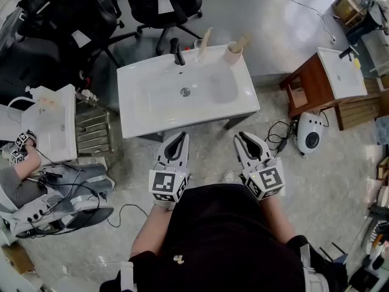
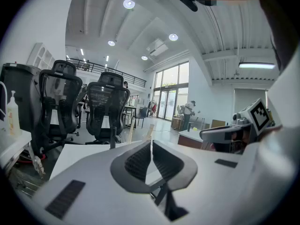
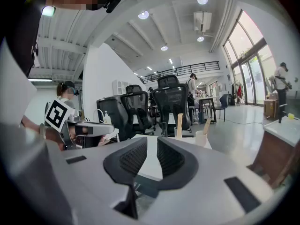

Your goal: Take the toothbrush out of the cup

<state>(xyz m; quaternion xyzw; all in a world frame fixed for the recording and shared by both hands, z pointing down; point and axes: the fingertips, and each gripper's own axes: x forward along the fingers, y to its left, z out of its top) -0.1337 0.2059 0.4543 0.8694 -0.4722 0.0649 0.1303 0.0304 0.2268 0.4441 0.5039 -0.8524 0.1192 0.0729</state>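
Observation:
A white sink basin (image 1: 182, 93) stands in front of me with a black faucet (image 1: 177, 52) at its back edge. Behind it to the right are a clear glass (image 1: 198, 48) holding a wooden toothbrush (image 1: 205, 41) and a beige cup (image 1: 233, 53) holding another toothbrush (image 1: 243, 41). Both grippers hover side by side short of the basin's near edge, well away from the cups. My left gripper (image 1: 182, 136) (image 2: 151, 142) is shut and holds nothing. My right gripper (image 1: 243, 136) (image 3: 152, 139) shows a narrow gap between its pads with nothing in it. The right gripper view shows the beige cup (image 3: 201, 137) ahead.
Black office chairs (image 1: 164, 5) stand behind the basin. A wooden stand with a second basin (image 1: 316, 81) is at the right, with a white device (image 1: 311, 135) and cables on the floor beside it. At the left are another basin (image 1: 51, 123), a metal rack (image 1: 94, 129) and a seated person (image 1: 18, 181).

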